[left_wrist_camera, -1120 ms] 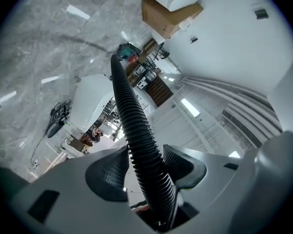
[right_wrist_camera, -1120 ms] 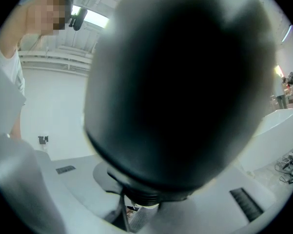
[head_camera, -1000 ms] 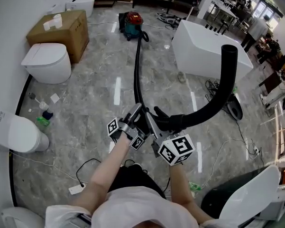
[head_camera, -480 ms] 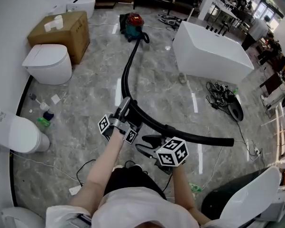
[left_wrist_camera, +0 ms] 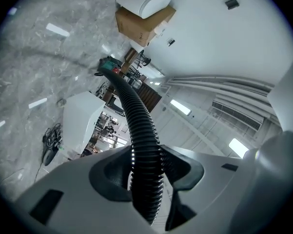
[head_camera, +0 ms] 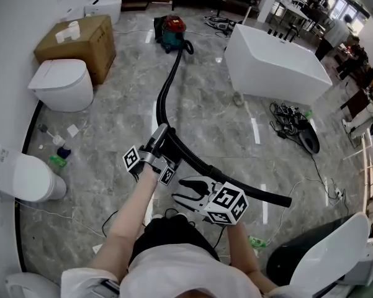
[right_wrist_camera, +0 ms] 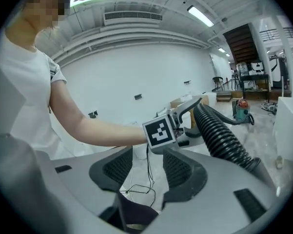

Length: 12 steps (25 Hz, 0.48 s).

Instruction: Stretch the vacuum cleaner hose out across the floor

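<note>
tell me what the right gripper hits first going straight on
Likely the left gripper, just tightened on the hose; the right gripper, just opened and empty, faces it. Depth unclear.

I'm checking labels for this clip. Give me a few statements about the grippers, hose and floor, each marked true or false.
1. The left gripper has its jaws clamped on the hose. True; they have just been closing on it.
2. The right gripper also grips the hose. False: its jaws stand apart, empty, having just been opening.
3. The hose runs back to the vacuum cleaner. True.
4. The cardboard box stands against the white tub. False: it stands beside a toilet, across the floor from the tub.
</note>
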Tool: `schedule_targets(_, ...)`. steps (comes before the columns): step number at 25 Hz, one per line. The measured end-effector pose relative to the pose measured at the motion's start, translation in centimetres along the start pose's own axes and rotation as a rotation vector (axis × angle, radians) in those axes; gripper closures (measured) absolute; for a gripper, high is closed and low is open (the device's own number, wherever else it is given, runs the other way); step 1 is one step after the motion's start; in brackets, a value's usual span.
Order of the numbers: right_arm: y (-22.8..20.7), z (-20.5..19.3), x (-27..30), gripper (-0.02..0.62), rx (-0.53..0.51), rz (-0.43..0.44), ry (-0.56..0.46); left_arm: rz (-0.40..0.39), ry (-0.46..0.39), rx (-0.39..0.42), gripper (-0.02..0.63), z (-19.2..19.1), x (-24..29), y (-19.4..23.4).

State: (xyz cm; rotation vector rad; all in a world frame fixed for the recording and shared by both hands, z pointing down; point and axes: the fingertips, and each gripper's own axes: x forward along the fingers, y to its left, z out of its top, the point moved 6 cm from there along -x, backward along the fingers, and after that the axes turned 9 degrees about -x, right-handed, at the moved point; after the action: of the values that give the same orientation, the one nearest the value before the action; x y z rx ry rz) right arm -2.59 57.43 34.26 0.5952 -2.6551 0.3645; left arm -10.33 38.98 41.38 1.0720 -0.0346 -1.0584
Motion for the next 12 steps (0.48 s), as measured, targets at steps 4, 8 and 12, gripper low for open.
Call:
schedule_targets(4, -0.2, 1.3, -0.9, 0.393, 0.006, -0.017, -0.078, 0.04, 0.012, 0.091, 0.422, 0.3, 0.0, -0.1)
schedule_targets(8, -0.7, 1.9, -1.6, 0.393, 0.02, -0.042, -0.12, 0.114, 0.07, 0.262, 0.422, 0.2, 0.6, -0.9)
schedule_targets(12, -0.8, 1.5, -1.9, 0.393, 0.016, -0.057, -0.113, 0.189, 0.126, 0.435, 0.422, 0.2, 0.7, -1.6)
